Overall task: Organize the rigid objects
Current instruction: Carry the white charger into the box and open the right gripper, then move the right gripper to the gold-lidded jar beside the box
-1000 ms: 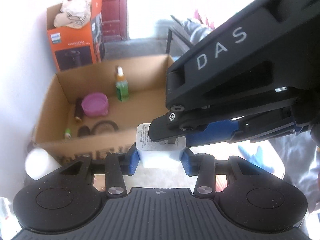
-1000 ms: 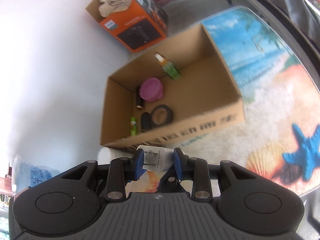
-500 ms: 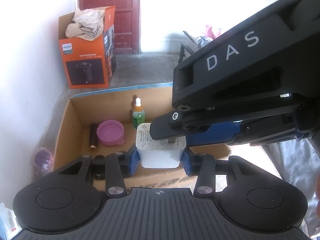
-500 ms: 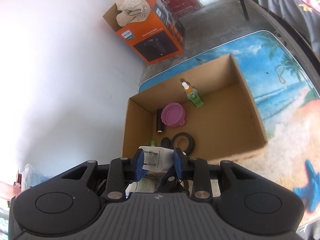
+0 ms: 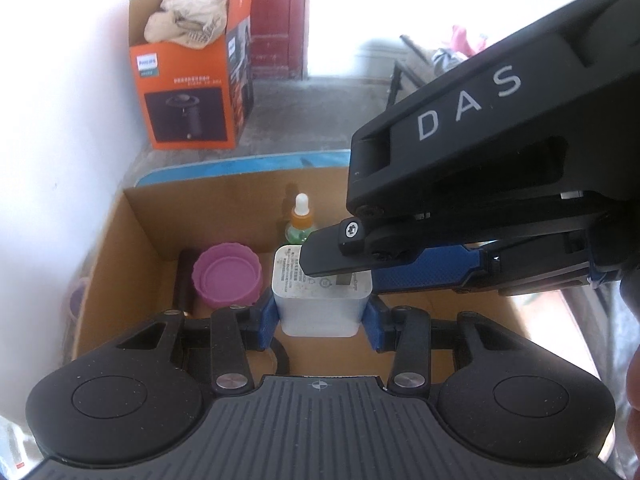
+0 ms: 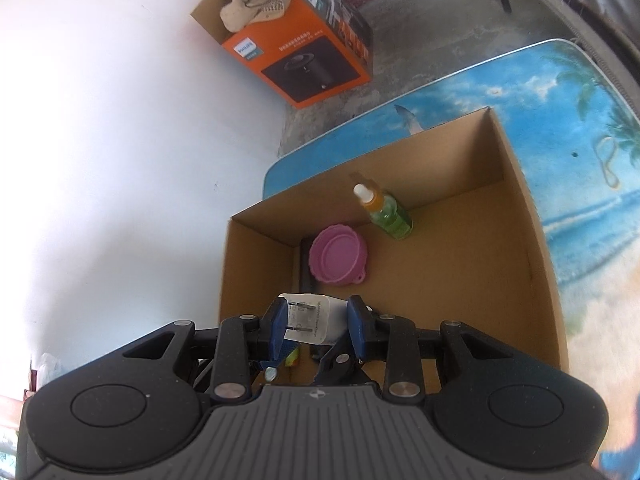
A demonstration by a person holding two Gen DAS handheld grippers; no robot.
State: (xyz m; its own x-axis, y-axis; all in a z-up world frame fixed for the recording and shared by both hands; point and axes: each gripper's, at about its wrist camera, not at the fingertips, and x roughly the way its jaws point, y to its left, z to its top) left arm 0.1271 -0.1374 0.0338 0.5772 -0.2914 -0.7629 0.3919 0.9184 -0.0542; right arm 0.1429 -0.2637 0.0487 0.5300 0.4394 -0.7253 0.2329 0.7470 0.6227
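Observation:
A white charger plug (image 5: pixel 320 304) hangs over the near part of an open cardboard box (image 5: pixel 132 240). My left gripper (image 5: pixel 322 320) is shut on its sides with its blue pads. My right gripper (image 5: pixel 348 276) comes in from the right and is shut on the same charger (image 6: pixel 316 316), whose metal prongs show in the right wrist view between that gripper's (image 6: pixel 318 326) pads. In the box (image 6: pixel 520 208) lie a purple lid (image 6: pixel 338 256), an upright green dropper bottle (image 6: pixel 388 212), a dark tube (image 5: pixel 182 280) and a black ring (image 5: pixel 280 356), partly hidden.
The box stands on a table with a beach print (image 6: pixel 580 120), close to a white wall on the left. An orange carton (image 5: pixel 192 92) stuffed with cloth sits on the floor behind, by a red door. The right half of the box floor (image 6: pixel 460 272) is bare.
Both grippers, still holding the charger together, have moved forward from the box's front wall to above its inside. The box contents now lie right below and ahead.

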